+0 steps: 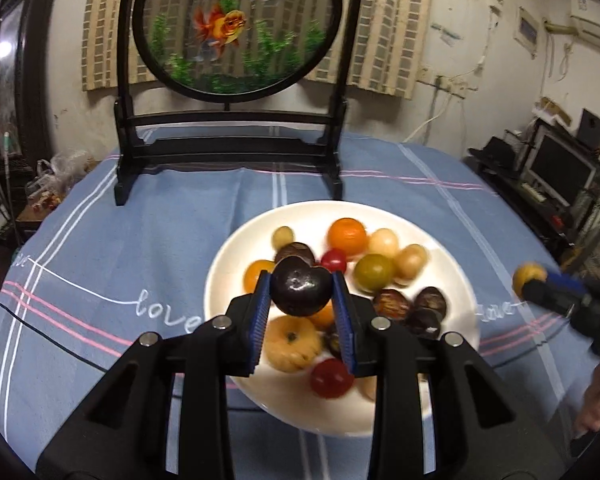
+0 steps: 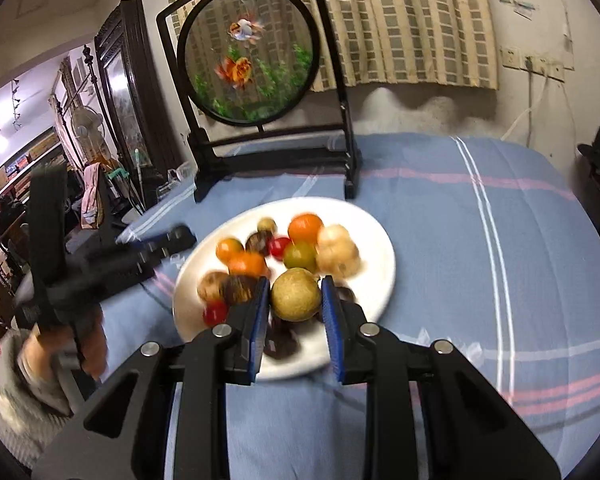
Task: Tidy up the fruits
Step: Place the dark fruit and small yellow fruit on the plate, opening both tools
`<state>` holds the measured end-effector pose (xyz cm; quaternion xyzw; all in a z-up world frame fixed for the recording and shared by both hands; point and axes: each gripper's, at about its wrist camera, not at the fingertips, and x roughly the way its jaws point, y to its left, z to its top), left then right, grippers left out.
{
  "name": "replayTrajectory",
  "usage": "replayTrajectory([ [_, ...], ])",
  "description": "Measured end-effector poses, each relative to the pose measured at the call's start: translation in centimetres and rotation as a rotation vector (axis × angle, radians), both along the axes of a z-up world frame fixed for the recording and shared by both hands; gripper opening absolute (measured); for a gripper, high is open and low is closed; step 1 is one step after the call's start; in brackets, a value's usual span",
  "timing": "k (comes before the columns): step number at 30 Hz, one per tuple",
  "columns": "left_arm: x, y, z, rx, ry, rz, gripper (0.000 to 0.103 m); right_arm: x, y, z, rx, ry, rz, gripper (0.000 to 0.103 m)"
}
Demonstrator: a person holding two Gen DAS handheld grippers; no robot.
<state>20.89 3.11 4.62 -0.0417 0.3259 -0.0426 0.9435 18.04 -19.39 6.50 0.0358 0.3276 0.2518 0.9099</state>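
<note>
At frame centre we grip a dark glossy fruit (image 1: 301, 290) in our left gripper (image 1: 301, 296) and a tan round fruit (image 2: 295, 294) in our right gripper (image 2: 294, 300), both closed tight above the white plate (image 1: 236, 264) of mixed fruits on the blue tablecloth (image 1: 100, 260).

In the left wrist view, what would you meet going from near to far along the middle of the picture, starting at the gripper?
left gripper shut on the dark fruit → white plate of fruits → blue striped tablecloth → black stand → round goldfish screen
</note>
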Motion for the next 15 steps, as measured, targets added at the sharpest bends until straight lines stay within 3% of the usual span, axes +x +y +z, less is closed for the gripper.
replayTrajectory([
  [7, 2.3, 0.7, -1.9, 0.035, 0.029, 0.03, 0.031, 4.2, 2.8, -1.7, 0.002, 0.024, 0.026, 0.027],
  [15, 4.2, 0.1, -3.1, 0.081, 0.039, 0.037, 0.031, 6.0, 3.3, -2.9, -0.014, 0.049, 0.034, 0.027],
])
